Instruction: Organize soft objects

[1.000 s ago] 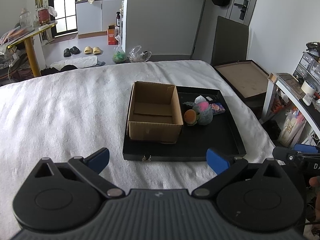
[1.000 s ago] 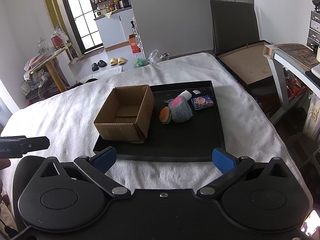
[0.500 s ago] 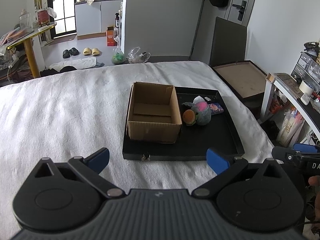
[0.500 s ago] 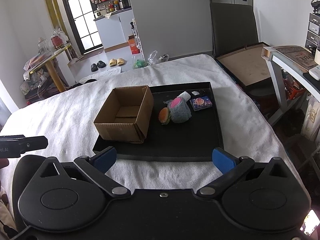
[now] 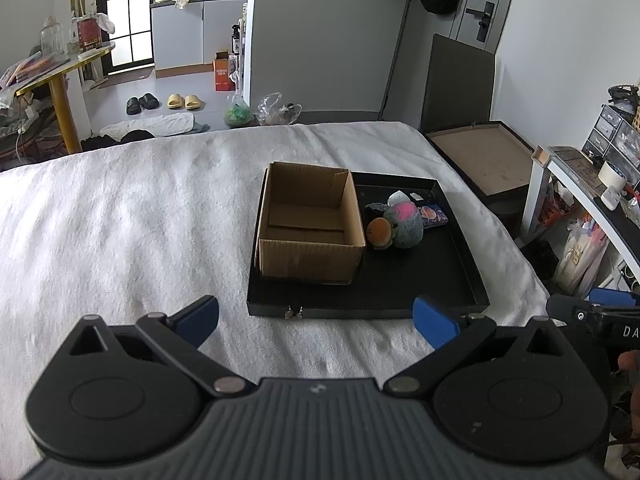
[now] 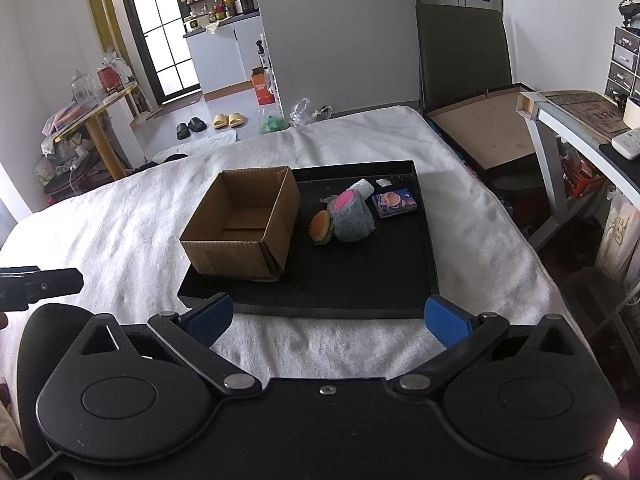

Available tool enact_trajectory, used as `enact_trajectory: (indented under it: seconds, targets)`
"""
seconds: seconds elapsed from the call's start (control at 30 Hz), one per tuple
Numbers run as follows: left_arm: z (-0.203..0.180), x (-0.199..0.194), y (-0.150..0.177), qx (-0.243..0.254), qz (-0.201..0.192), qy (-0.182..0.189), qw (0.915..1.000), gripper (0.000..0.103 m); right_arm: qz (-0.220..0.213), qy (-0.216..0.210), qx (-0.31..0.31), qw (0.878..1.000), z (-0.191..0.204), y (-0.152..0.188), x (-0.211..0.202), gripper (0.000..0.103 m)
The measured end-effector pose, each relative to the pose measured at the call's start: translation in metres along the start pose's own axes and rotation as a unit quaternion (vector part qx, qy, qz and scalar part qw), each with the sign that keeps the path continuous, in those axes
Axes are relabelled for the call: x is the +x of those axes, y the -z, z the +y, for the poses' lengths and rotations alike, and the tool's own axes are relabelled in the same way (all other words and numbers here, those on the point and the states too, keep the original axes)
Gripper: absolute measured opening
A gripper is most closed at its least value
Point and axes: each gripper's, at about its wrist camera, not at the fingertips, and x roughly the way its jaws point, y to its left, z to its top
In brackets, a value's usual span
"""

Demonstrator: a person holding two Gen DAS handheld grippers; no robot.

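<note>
I held my left tool point(image 5: 316, 320) over the near part of the bed point(image 5: 120, 232), blue pads spread wide apart, nothing between them. My right tool point(image 6: 328, 320) was in the same config: pads apart, empty, just short of the near rim of the black tray point(image 6: 434, 272).

Tray position: flat on the white bed cover, approx. centre-right.

Contents of tray:
- Cardboard box point(image 5: 310, 226), left half, flaps open, upright. Inside showed only the bottom flaps.
- Burger toy point(image 6: 320, 227), just right of the box, touching the grey plush.
- Grey plush w/ pink patch point(image 6: 352, 216), mid tray, lying on its side.
- White soft item point(image 6: 362, 188), behind the plush, touching it. Type: cannot tell.
- Small dark-blue pack w/ printed picture point(image 6: 395, 202), just right of the plush, flat.
- Small white scrap point(image 6: 384, 181) near the far rim.

All soft items sat outside the box, in the far right part of the tray, well apart from both tools.

In the left view, my right tool's body showed at the far right edge; in the right view, my left tool's body showed at the far left edge.
</note>
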Motion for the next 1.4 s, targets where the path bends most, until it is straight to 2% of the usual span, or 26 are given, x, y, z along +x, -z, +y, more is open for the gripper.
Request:
enact_trajectory:
  seconds: [0.8,1.4]
  targets:
    - [0.001,0.01,-0.004,-0.007,0.006,0.005,0.9999,0.103,0.009,0.009,0.005,1.0,-0.005,0.002,0.008,0.103]
    - [0.014,0.052,-0.015,-0.015,0.028,-0.006,0.9995,0.102,0.009,-0.009,0.017,1.0,-0.011,-0.003,0.045,0.103]
